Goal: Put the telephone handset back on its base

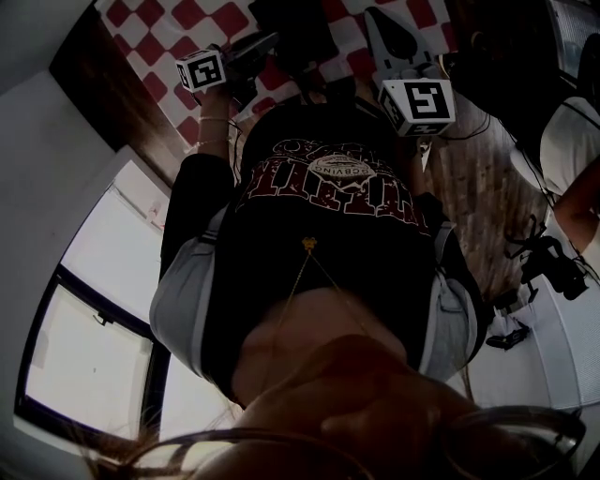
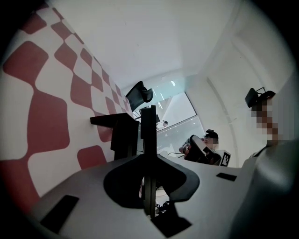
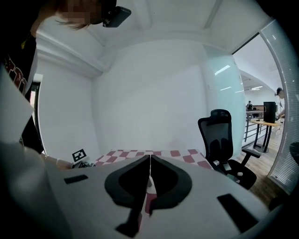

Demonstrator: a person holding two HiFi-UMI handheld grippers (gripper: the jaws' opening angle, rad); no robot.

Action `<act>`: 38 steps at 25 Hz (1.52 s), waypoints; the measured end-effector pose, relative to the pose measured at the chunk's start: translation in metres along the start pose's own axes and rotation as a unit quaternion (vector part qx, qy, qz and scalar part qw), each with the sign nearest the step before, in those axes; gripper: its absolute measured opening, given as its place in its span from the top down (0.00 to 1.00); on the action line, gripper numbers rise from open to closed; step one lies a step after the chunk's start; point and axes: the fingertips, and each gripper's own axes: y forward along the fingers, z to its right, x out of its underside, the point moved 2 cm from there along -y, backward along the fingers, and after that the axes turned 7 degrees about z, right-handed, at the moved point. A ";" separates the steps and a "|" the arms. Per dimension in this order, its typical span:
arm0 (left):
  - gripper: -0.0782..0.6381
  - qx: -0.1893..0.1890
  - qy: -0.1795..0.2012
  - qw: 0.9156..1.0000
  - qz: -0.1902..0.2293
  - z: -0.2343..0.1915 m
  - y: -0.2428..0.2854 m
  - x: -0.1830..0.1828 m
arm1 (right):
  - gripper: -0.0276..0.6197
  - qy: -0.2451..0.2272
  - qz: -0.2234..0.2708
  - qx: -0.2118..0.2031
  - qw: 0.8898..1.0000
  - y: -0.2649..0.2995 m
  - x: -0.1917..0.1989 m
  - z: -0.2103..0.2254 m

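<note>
Filling most of the head view is the person's black printed T-shirt (image 1: pixel 328 216), seen from above, with the red-and-white checkered cloth (image 1: pixel 178 23) beyond it. Across the room, in the right gripper view, a black office chair (image 3: pixel 225 140) stands by a glass wall. The right gripper (image 3: pixel 149 161) points toward the cloth with its jaws pressed together and nothing in them. Its marker cube (image 1: pixel 419 101) shows white in the head view. The left gripper (image 2: pixel 148 163) is turned on its side, so the cloth rises like a wall at its left. Its jaws are clamped on a slim black bar that looks to be the telephone handset (image 2: pixel 148 128). A broader block of the bar juts toward the cloth. In the head view, that handset reaches toward a dark bulk (image 1: pixel 295 23) over the cloth, too dim to name as the base.
</note>
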 end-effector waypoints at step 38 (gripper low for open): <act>0.78 -0.008 0.003 0.999 -0.034 -0.039 0.009 0.011 | 0.92 -0.010 -0.017 0.018 1.000 -0.002 0.006 0.019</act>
